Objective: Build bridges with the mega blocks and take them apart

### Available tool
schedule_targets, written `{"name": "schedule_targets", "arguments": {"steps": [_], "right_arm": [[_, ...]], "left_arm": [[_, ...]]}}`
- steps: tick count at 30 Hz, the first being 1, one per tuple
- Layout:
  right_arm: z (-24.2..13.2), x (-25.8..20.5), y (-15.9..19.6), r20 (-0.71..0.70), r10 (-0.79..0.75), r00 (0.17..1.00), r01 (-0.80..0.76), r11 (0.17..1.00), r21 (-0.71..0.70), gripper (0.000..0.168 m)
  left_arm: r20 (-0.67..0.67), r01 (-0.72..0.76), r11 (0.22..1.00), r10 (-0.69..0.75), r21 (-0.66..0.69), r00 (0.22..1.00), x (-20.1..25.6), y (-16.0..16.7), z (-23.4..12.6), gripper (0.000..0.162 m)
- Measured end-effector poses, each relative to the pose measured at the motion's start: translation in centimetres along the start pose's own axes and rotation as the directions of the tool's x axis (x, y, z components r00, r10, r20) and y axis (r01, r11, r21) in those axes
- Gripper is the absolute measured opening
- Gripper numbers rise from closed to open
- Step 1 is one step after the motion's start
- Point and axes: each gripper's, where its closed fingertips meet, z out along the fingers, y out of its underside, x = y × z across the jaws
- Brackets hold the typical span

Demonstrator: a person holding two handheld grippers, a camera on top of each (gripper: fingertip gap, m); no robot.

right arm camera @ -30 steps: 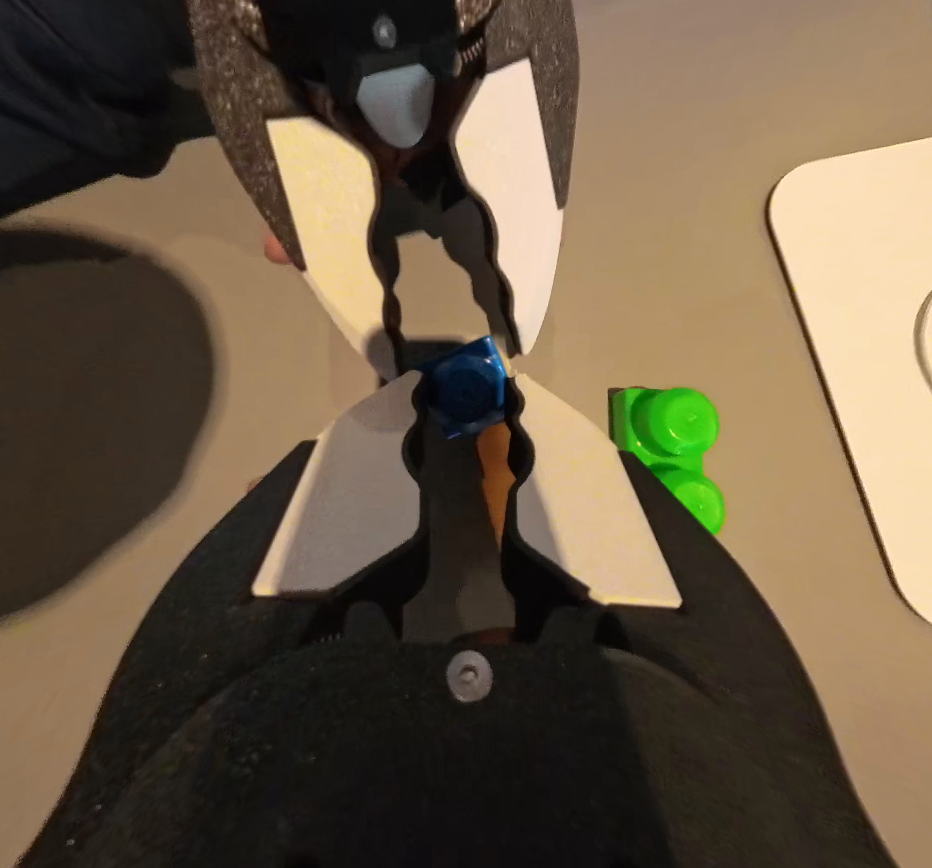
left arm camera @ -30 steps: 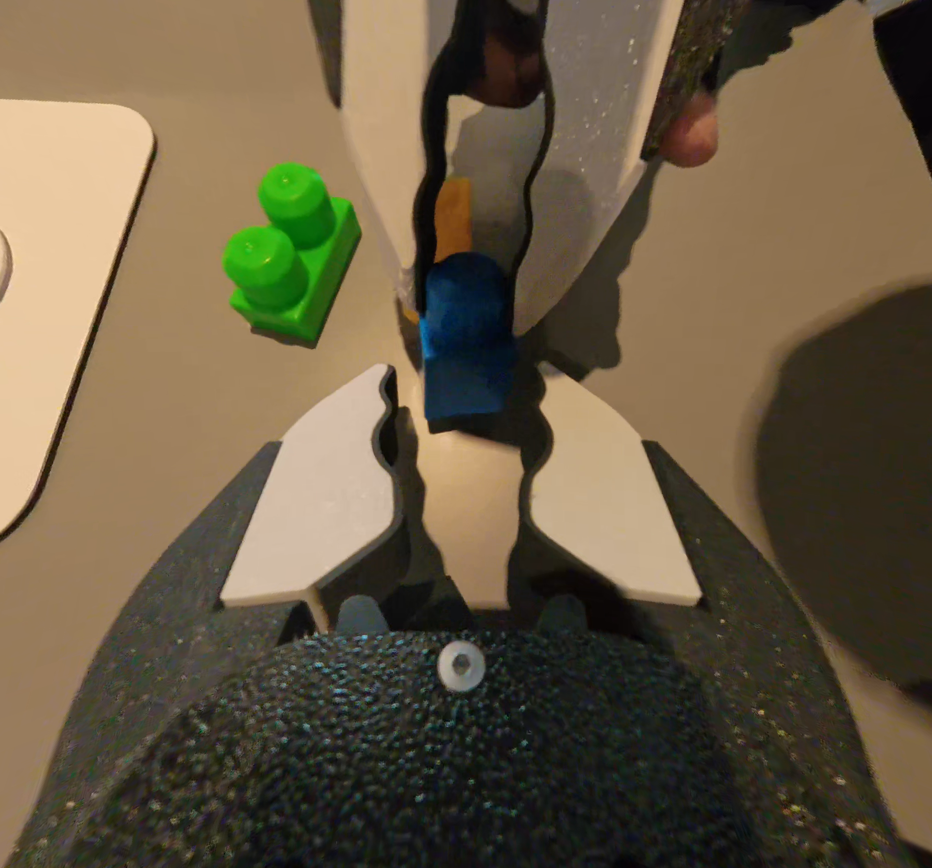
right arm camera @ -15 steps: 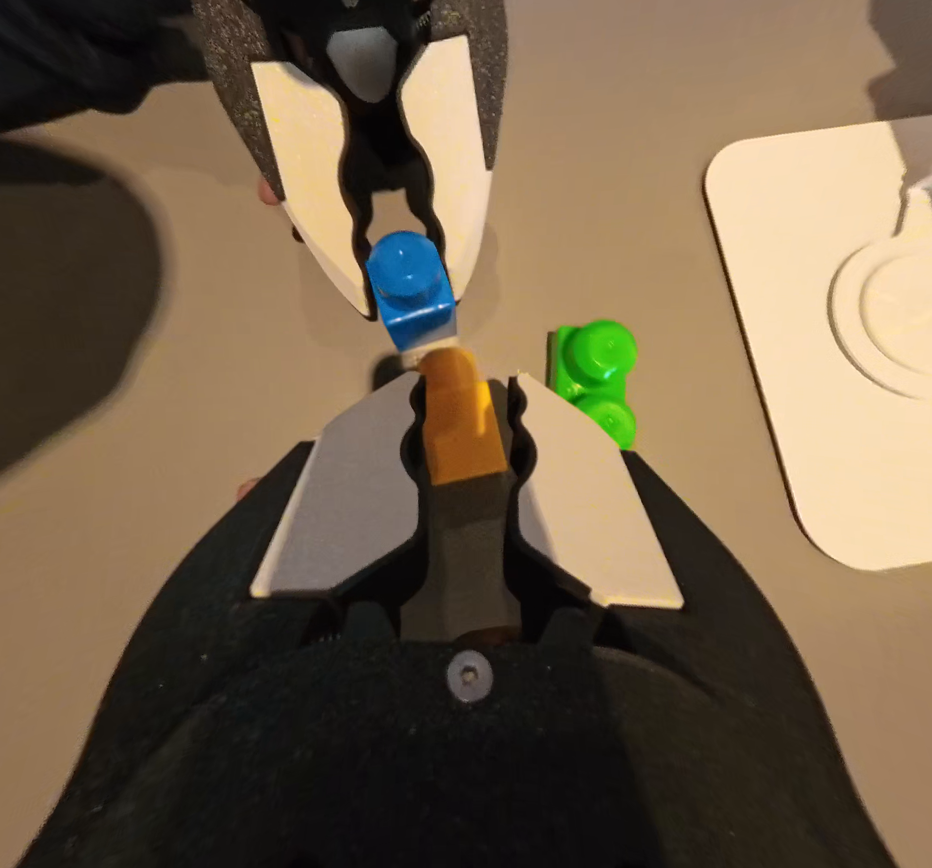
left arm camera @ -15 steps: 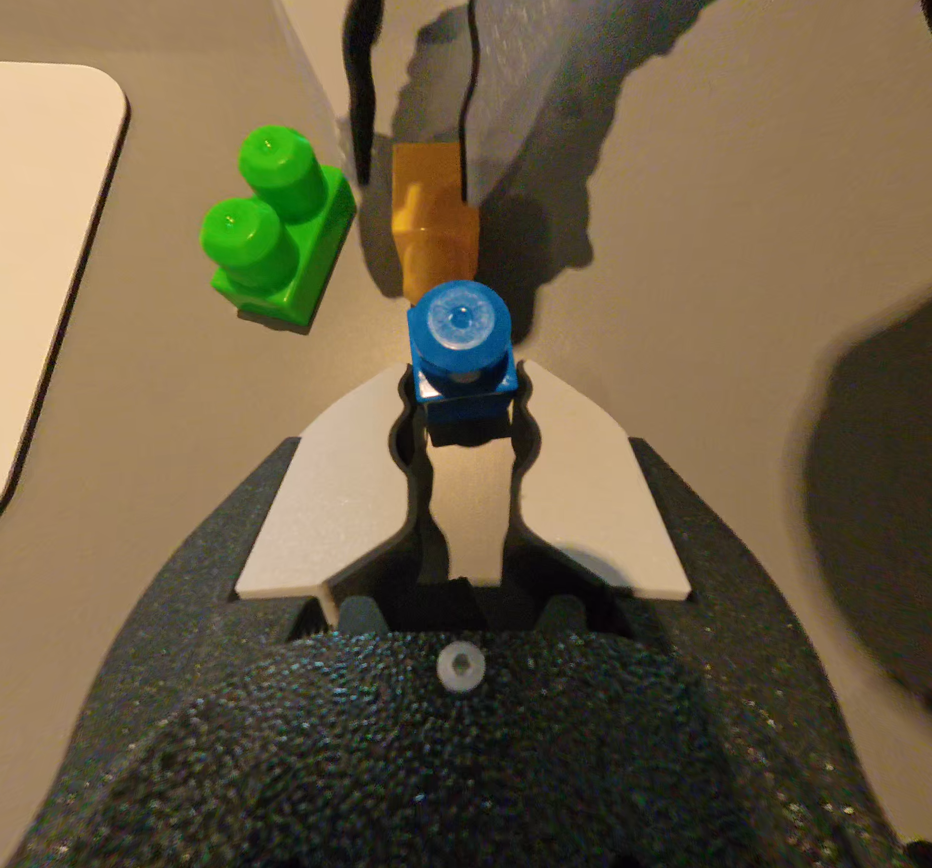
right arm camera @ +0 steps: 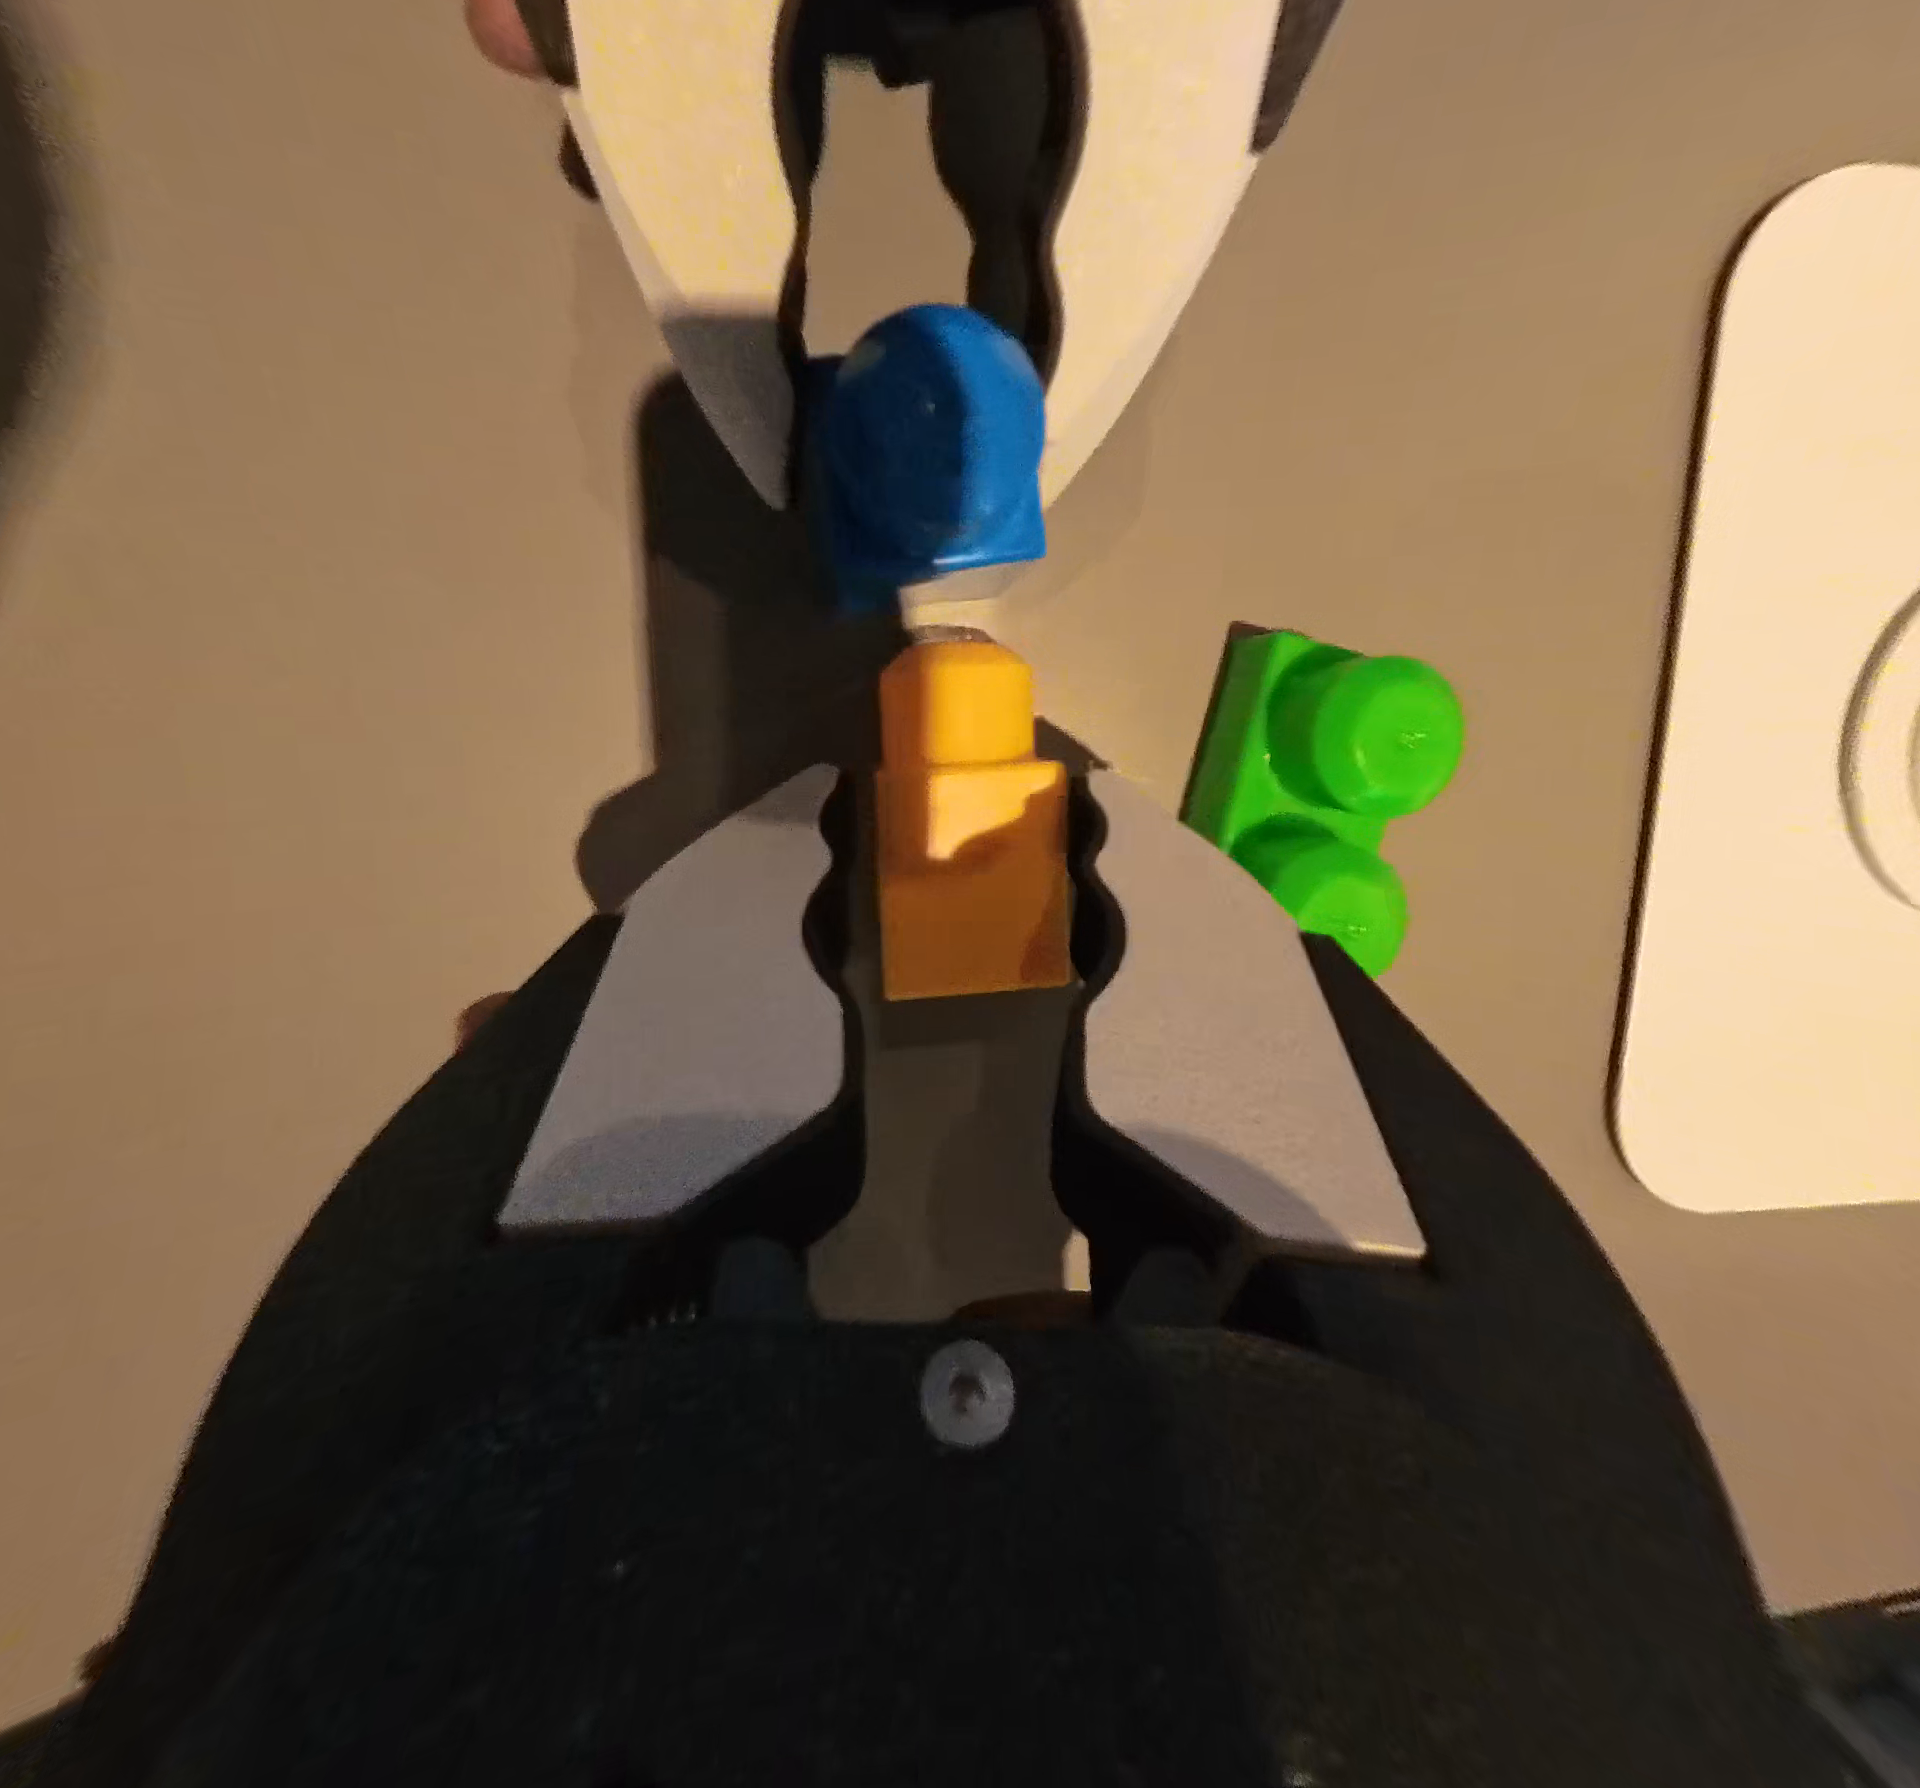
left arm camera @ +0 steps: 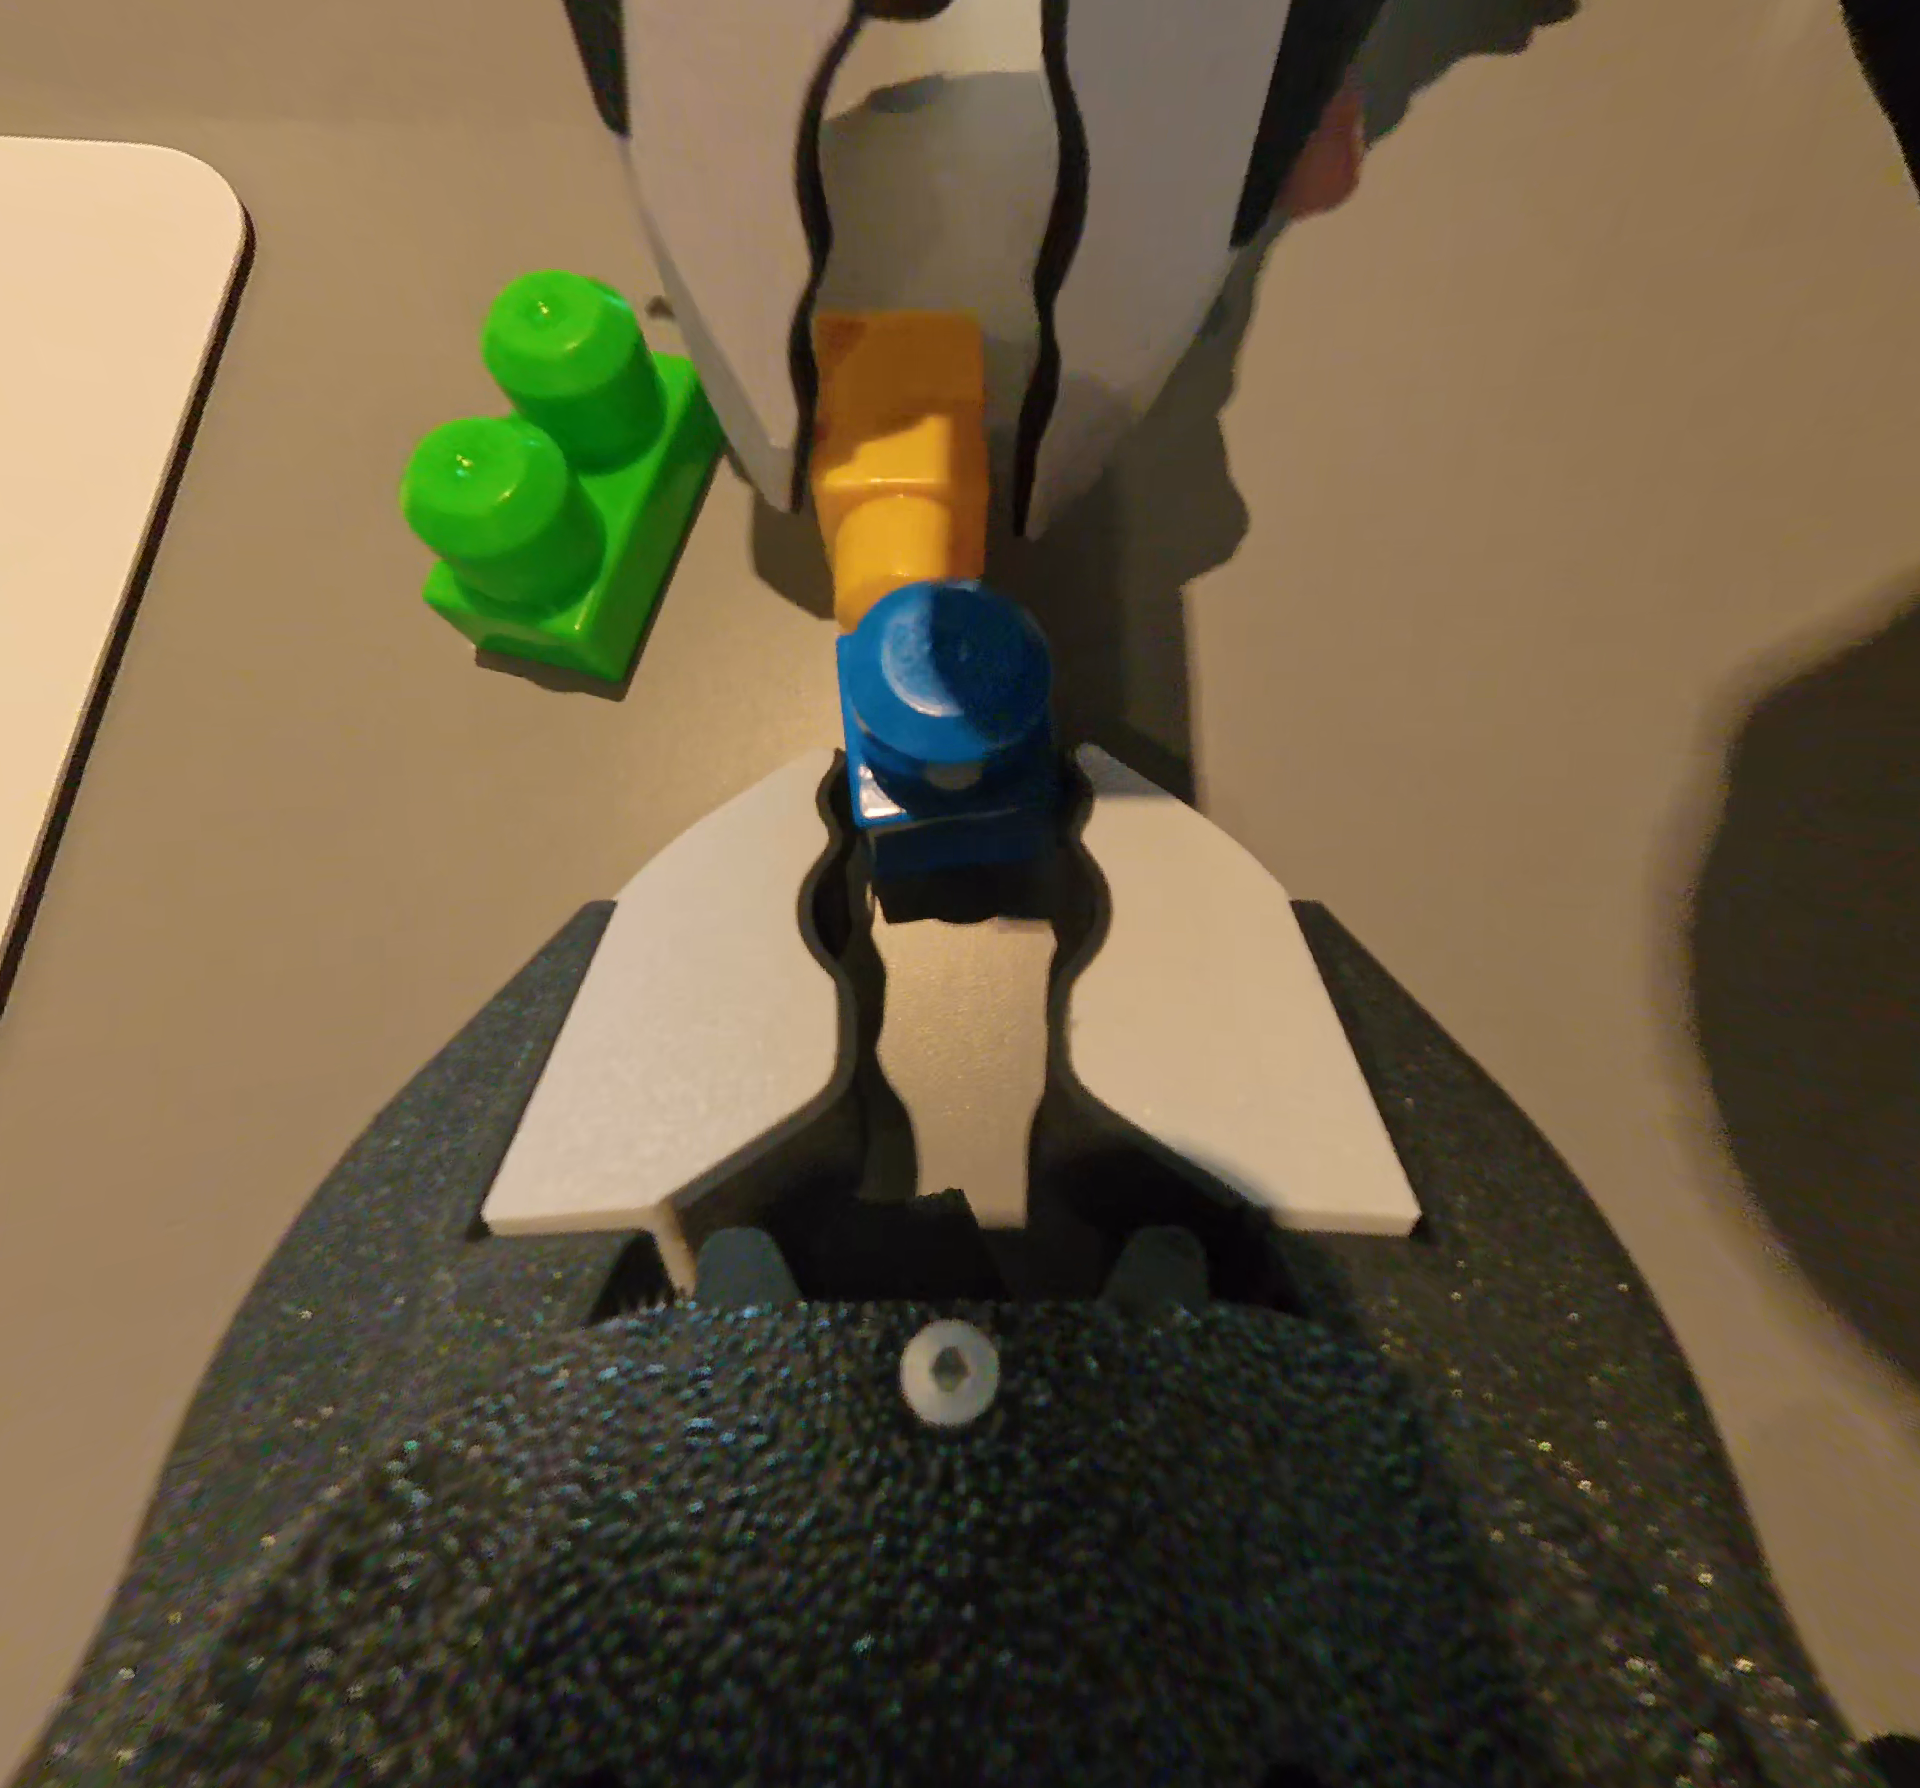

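Note:
My left gripper (left arm camera: 956, 772) is shut on a small blue one-stud block (left arm camera: 951, 730), its stud pointing toward the camera. My right gripper (right arm camera: 966, 793) is shut on a small orange one-stud block (right arm camera: 971, 855). The two grippers face each other tip to tip above the table. In the left wrist view the orange block (left arm camera: 899, 460) sits just beyond the blue one, stud toward it. In the right wrist view the blue block (right arm camera: 930, 460) hangs just past the orange stud, a small gap between them. A green two-stud block (left arm camera: 551, 491) lies on the table beside them.
A white rounded board (right arm camera: 1766, 699) with a raised round mark lies on the beige table (left arm camera: 1455, 595); its corner shows in the left wrist view (left arm camera: 94, 367). The green block (right arm camera: 1330, 793) lies between the grippers and the board. A fingertip (left arm camera: 1335, 154) shows behind the right gripper.
The blue and orange blocks, joined one second ago, have come apart. Since half a second ago the two grippers have moved closer together again, each holding its block.

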Motion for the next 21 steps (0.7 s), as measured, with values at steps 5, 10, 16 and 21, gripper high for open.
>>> {"name": "schedule_targets", "arguments": {"steps": [5,10,16,21], "right_arm": [[0.8,0.0,0.4,-0.008,0.049,0.999,-0.049,0.999,-0.013,0.036],[0.3,-0.1,-0.8,0.069,0.203,0.977,-0.213,0.954,0.212,0.036],[-2.1,-0.6,-3.1,0.204,0.246,0.948,-0.317,0.801,0.507,0.036],[-2.6,-0.7,-4.5,0.273,0.231,0.934,-0.353,0.714,0.604,0.037]], "left_arm": [[-0.009,0.009,1.0,-0.009,0.002,1.0,0.0,0.0,0.0,0.037],[-0.009,0.025,0.999,-0.025,-0.044,1.0,0.0,0.7,0.2,0.036],[-0.013,0.019,0.998,-0.02,-0.053,1.0,0.1,0.7,0.4,0.036],[-0.03,-0.008,0.999,0.007,-0.051,1.0,0.5,0.6,0.5,0.036]]}}
